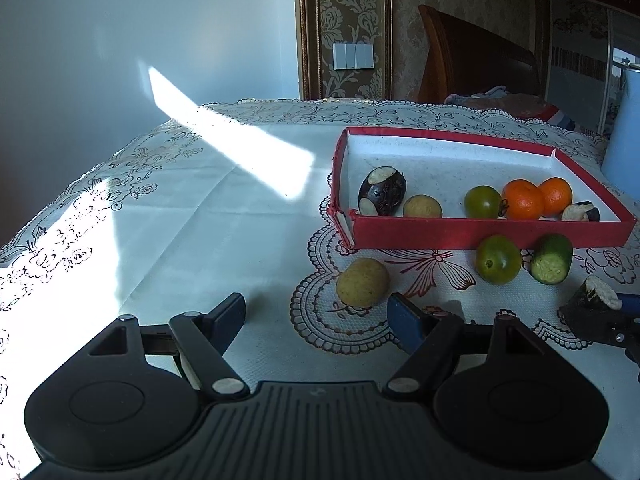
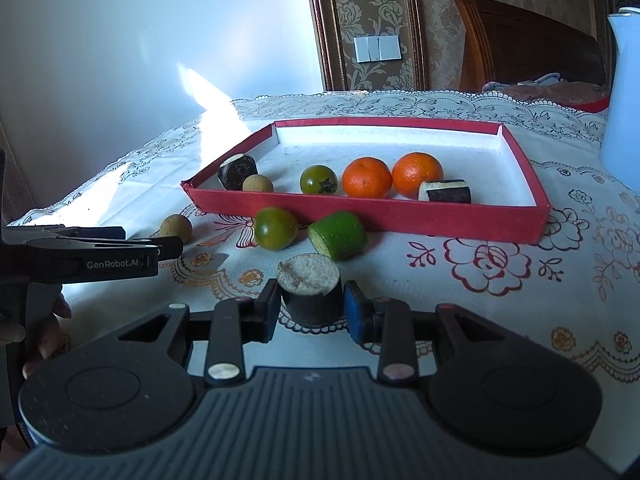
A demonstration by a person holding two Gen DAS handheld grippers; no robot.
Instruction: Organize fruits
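My right gripper is shut on a dark cylinder of fruit with a pale cut top, held just above the lace cloth. Ahead lie a green tomato and a cucumber piece, both in front of the red tray. Inside the tray are two oranges, a green tomato, a tan ball and two dark pieces. My left gripper stands open and holds nothing. A tan round fruit rests on the cloth just beyond its right finger.
A pale blue jug stands at the table's right edge beside the tray. A wall runs behind the table on the left, and a wooden headboard stands behind it. A person's hand holds the left gripper.
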